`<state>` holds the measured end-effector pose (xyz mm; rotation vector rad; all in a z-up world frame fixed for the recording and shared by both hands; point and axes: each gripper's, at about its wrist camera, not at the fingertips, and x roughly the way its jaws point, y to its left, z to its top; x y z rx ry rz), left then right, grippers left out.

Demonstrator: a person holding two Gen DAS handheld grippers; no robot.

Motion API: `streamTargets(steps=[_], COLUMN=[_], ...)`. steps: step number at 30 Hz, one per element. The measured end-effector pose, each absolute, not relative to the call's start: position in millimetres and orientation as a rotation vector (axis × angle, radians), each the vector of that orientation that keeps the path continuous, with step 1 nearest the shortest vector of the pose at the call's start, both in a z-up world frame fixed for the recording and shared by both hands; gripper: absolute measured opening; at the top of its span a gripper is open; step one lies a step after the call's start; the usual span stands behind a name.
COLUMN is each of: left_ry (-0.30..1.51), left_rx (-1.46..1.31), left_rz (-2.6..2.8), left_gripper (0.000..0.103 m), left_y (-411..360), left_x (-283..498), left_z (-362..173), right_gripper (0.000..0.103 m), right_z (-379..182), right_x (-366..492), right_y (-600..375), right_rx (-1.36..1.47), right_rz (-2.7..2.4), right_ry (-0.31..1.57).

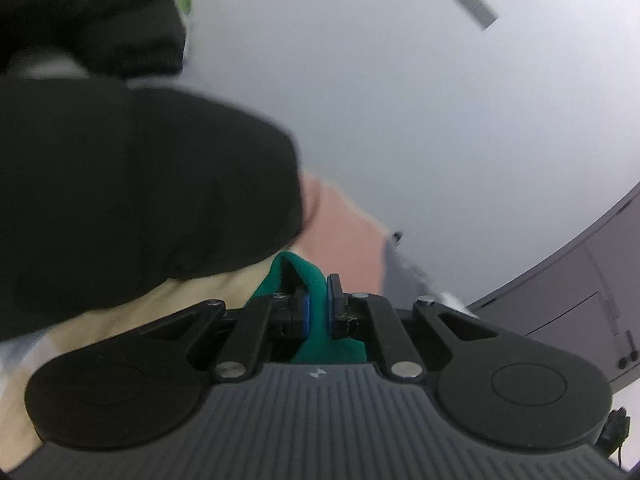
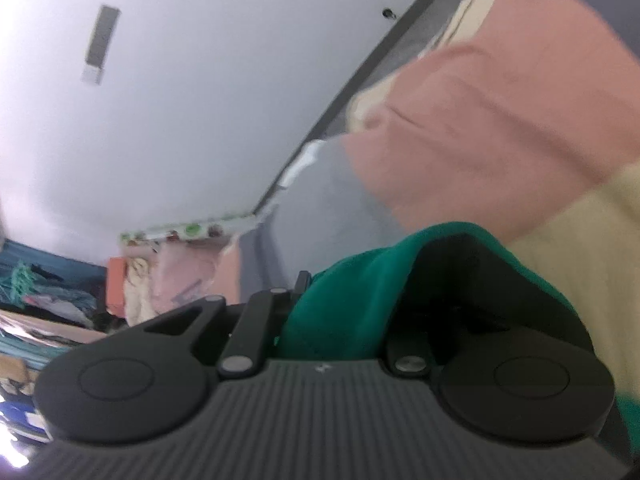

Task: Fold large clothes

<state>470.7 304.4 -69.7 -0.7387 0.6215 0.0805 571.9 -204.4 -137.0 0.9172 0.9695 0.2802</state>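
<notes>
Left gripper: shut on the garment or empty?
Shut on it. The left gripper has its blue pads pinching a green fabric edge that runs between them.

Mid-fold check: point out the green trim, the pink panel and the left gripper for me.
green trim (image 1: 316, 280): left wrist view, on the fold pinched between the fingers.
pink panel (image 2: 500, 120): right wrist view, on the middle of the pink cloth.
left gripper (image 1: 318, 304): left wrist view, midway between its fingertips.
</notes>
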Motion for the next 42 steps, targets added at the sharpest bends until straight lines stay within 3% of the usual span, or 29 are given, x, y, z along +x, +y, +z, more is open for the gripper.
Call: streamTargets(steps=[6, 12, 16, 17, 18, 20, 31, 42], left_ry=[0.691, 0.716, 0.713, 0.698, 0.683, 0.660, 0.612, 0.533], left_rx=[-0.750, -0.721, -0.749, -0.728, -0.701, -0.636, -0.371, -0.347], left_rz=[0.056, 0.001, -0.043, -0.042, -0.047, -0.051, -0.038, -0.017], left_gripper=[0.010, 0.017, 0.068, 0.071, 0.071, 0.071, 0.071, 0.071], left_y=[319.1, 323.1, 325.0, 322.3, 318.8, 308.8, 228.1, 152.5], left_x=[503.2, 512.9, 505.2, 499.8, 494.4, 481.4, 355.3, 217.1], left_z=[-110.5, -108.9, -93.1, -85.6, -79.0, -65.1, -20.5, -39.6], right_gripper=[0.020, 0.020, 0.028, 0.036, 0.048, 0.059, 0.062, 0.062], right_z=[-176.3, -167.7, -147.8, -140.2, -134.0, -121.1, -78.3, -65.0], right_x=[598.9, 593.6, 585.8, 580.4, 575.1, 561.5, 448.0, 321.1], right_y=[-193.0, -184.6, -168.7, -163.3, -158.7, -150.5, -139.9, -151.2], right_rx=[0.820, 0.733, 0.563, 0.516, 0.481, 0.418, 0.229, 0.202], right_rz=[0.292, 0.307, 0.328, 0.336, 0.346, 0.375, 0.387, 0.422], right_ry=[1.049, 1.032, 1.015, 1.007, 0.996, 0.964, 0.808, 0.675])
